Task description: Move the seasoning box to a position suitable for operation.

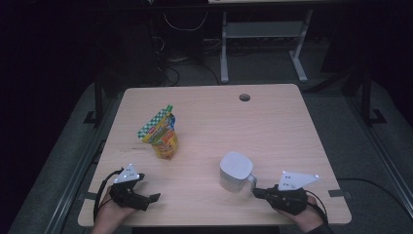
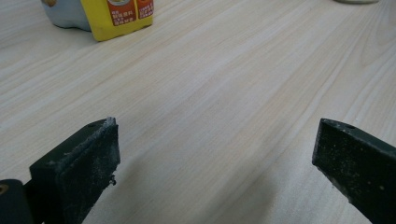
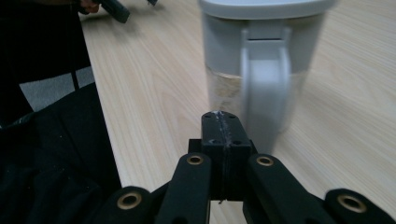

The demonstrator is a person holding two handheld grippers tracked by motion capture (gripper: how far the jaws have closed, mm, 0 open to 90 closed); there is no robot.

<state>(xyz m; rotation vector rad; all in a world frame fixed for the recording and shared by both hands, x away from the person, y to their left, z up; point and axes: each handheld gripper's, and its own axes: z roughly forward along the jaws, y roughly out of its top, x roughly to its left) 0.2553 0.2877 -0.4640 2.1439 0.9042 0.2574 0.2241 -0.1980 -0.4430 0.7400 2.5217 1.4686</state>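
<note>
Pale wood-grain bench [image 1: 272,122] in a dark room carries my work. My right tool [image 3: 221,122], jaws pressed together on nothing, sits just behind the handle of the white-lidded clear plastic jug [image 1: 235,171] near the front edge. I should spread the jaws, straddle that handle squarely, then clamp. My left tool [image 2: 212,154] gapes, idle, by the front left corner; the yellow snack pouch [image 1: 163,135] stands left of centre.
</note>
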